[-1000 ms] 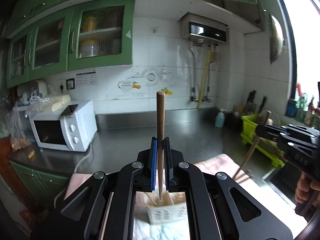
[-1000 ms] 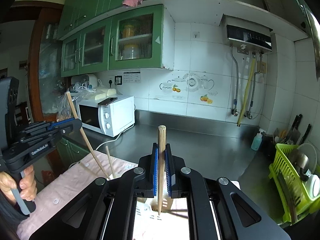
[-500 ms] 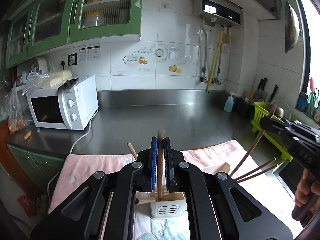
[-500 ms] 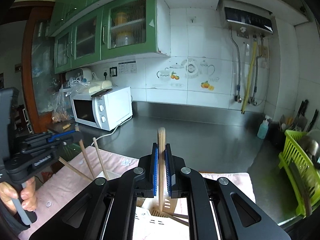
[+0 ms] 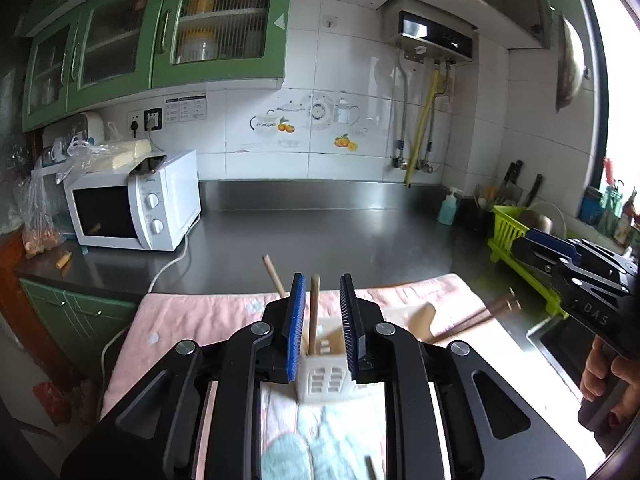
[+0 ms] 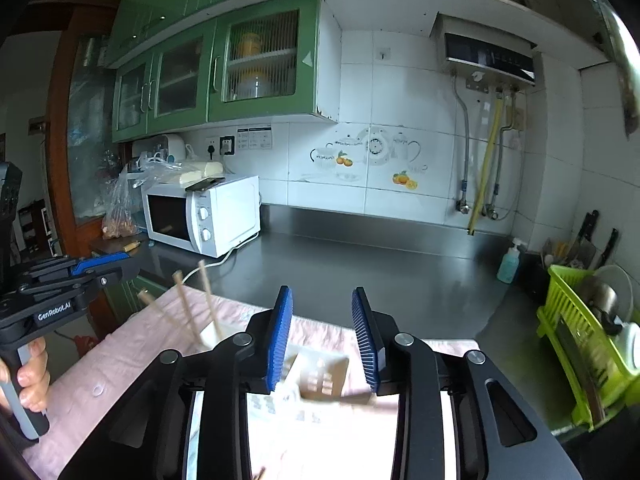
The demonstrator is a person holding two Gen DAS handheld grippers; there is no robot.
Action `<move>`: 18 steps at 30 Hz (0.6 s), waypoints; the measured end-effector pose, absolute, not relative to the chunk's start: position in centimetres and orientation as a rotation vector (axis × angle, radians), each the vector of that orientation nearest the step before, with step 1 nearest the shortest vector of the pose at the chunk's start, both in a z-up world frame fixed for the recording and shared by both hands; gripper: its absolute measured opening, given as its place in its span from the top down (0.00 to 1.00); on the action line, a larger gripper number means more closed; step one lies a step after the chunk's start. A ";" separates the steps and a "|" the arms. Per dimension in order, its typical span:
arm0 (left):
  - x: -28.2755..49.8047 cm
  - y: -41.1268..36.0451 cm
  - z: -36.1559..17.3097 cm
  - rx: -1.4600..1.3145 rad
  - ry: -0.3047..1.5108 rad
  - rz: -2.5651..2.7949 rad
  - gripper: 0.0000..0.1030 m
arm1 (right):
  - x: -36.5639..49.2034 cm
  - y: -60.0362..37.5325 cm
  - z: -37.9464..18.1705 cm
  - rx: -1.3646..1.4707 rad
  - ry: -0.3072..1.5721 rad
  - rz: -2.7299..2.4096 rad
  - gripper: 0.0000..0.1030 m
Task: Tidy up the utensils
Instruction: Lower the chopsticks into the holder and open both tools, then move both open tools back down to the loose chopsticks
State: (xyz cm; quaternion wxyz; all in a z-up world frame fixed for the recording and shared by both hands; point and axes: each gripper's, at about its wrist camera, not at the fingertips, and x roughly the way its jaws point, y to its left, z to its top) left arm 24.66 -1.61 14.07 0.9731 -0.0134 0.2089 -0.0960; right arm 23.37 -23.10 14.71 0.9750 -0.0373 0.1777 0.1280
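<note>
- Steel table [image 5: 328, 236], pink mat [image 5: 192, 320] at lower centre.
- My left tool [image 5: 322, 320] is opening; chopstick [image 5: 314, 308] stands loose between its pads and may tip out of the white holder [image 5: 324, 376].
- My right tool [image 6: 322, 336] is opening with nothing between; lifting carelessly could snag the holder.

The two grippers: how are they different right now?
The left gripper has a wooden chopstick standing between its blue pads, untouched; the right gripper has nothing between its pads. Both are opening over the white utensil holder on the pink mat.

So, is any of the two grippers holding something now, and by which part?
Nothing is held. Both are opening: a chopstick stands free between the left gripper pads, inside the white holder; the right gripper is empty.
</note>
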 end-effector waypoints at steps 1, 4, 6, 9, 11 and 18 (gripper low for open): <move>23.5 -1.5 13.9 -0.020 0.414 -0.182 0.61 | 22.2 -23.2 14.4 -0.070 0.362 0.263 0.69; 20.5 -1.1 13.2 -0.004 0.408 -0.186 0.59 | 19.2 -23.1 12.9 -0.074 0.394 0.272 0.69; 18.8 -0.8 12.5 -0.001 0.422 -0.188 0.59 | 17.4 -22.9 11.4 -0.072 0.437 0.281 0.69; 16.2 -0.4 11.1 0.002 0.445 -0.198 0.59 | 14.8 -22.3 8.5 -0.063 0.521 0.313 0.69; 14.6 0.0 10.0 0.008 0.462 -0.190 0.57 | 13.1 -21.9 6.6 -0.063 0.557 0.321 0.69; 10.7 0.9 6.2 0.000 0.526 -0.165 0.55 | 8.9 -20.1 -0.3 -0.012 0.705 0.348 0.73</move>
